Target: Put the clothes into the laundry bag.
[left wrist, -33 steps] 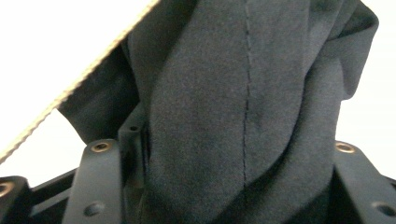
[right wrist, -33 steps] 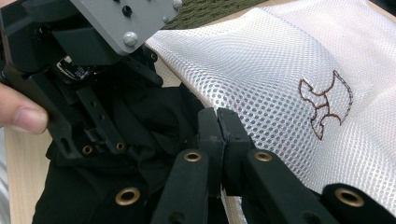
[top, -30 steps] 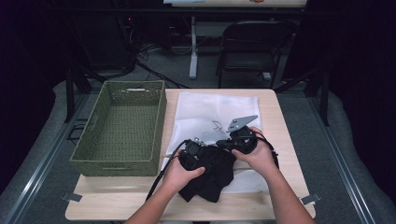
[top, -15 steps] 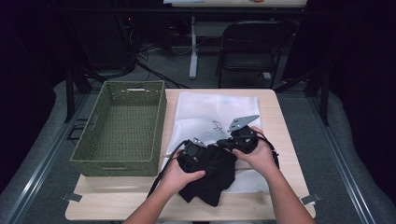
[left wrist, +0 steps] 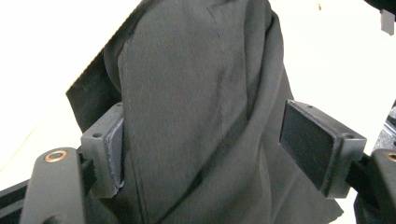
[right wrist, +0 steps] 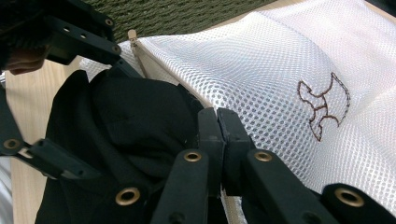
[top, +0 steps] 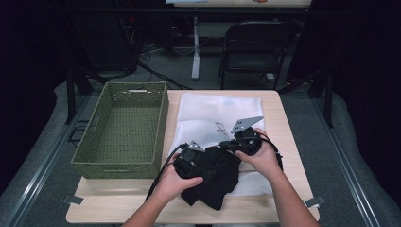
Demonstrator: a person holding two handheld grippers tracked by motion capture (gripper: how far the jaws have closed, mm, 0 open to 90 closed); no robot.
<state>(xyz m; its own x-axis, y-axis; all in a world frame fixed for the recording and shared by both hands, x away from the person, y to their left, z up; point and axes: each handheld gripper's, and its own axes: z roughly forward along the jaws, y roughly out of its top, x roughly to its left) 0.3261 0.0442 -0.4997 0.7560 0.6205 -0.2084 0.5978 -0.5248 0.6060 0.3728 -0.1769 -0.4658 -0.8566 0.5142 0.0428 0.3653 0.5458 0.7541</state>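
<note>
My left gripper [left wrist: 201,154], jaws just opening, straddles black garment [left wrist: 196,102]; right gripper [right wrist: 218,122], at three o'clock, clamps mesh bag [right wrist: 280,70].

A pale wooden tabletop [top: 283,123] stands on a grey carpeted floor [top: 326,142]. Behind it a black metal folding chair [top: 257,52] sits beside a white table leg [top: 195,49], with black cables [top: 151,66] trailing across the floor. The far room is dark; light falls on the tabletop.

Bare forearms without sleeves, left gripper [left wrist: 205,154] black with flat ribbed pads and brass-ringed screw holes, right gripper [right wrist: 218,122] black, grey three-cornered plate [top: 246,124], black cable [top: 161,175].
</note>
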